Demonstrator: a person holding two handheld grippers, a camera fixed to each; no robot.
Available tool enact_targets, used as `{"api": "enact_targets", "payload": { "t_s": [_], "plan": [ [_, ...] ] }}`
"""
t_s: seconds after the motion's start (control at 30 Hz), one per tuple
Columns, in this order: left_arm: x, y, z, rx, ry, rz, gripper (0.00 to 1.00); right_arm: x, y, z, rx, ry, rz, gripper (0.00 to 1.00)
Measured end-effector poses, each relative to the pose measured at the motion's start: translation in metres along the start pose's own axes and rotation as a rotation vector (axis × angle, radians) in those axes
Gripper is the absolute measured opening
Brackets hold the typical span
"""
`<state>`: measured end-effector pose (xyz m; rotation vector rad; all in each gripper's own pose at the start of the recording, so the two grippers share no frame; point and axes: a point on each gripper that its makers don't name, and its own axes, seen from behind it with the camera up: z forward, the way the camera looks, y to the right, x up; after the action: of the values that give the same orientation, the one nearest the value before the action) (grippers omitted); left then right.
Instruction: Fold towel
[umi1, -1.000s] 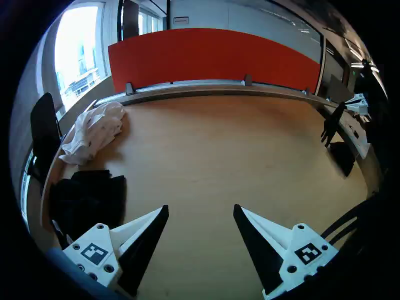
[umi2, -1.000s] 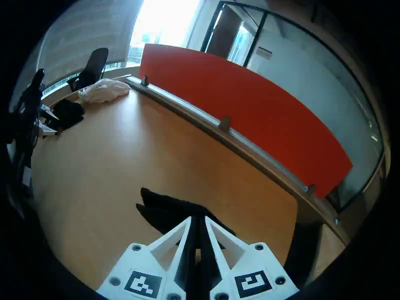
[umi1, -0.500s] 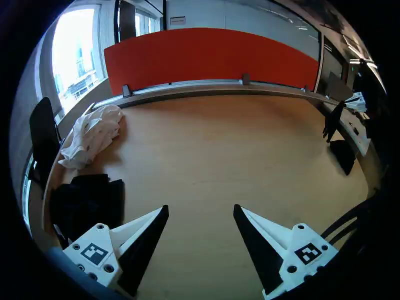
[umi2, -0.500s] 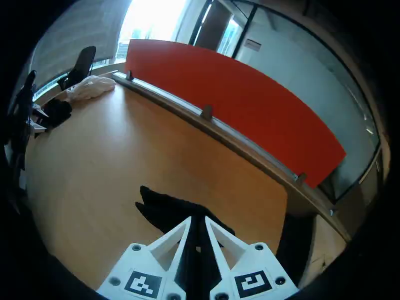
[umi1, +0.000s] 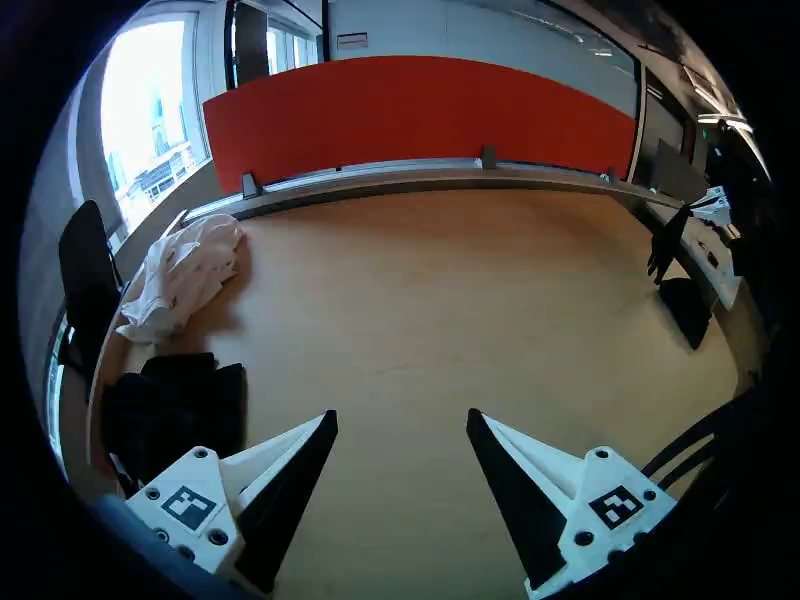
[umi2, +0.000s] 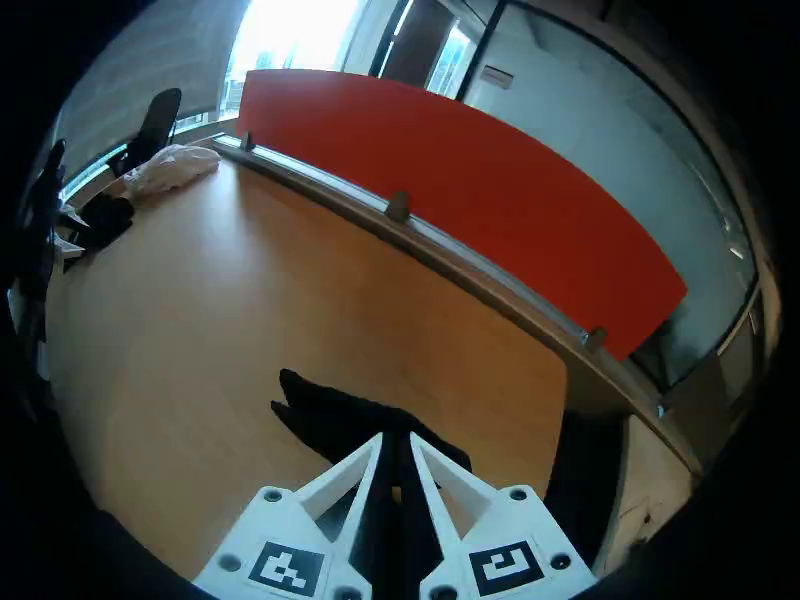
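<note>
Right gripper (umi2: 398, 455) pinches a black towel (umi2: 330, 420) (fingers almost closed), bare table (umi2: 200, 300) stretching to the divider (umi2: 480, 170); left gripper (umi1: 400, 430) spread wide, holding nothing.

No word, number or brand can be read anywhere. The left gripper (umi1: 400, 420) and the right gripper (umi2: 397, 440) each carry two square black-and-white coded markers (umi1: 188, 505), patterns without letters. A small wall sign (umi1: 352, 41) above the top edge of the red partition (umi1: 420, 110) is too small to read.
</note>
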<state>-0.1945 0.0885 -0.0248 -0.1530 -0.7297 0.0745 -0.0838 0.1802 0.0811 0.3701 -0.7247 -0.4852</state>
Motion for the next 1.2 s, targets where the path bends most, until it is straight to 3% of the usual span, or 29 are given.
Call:
{"api": "enact_targets", "payload": {
  "t_s": [0.37,0.83,1.2],
  "plan": [
    [0.004,0.007,0.001,-0.010,0.001,0.009,0.96,-0.022,0.002,-0.012,-0.006,-0.022,0.019,0.04],
    [0.006,0.012,0.000,-0.025,0.005,0.024,0.96,-0.091,0.005,-0.049,-0.040,-0.094,0.101,0.04],
    [0.006,0.012,-0.003,-0.026,0.005,0.038,0.96,-0.129,0.005,-0.064,-0.069,-0.137,0.144,0.04]
  ]
}}
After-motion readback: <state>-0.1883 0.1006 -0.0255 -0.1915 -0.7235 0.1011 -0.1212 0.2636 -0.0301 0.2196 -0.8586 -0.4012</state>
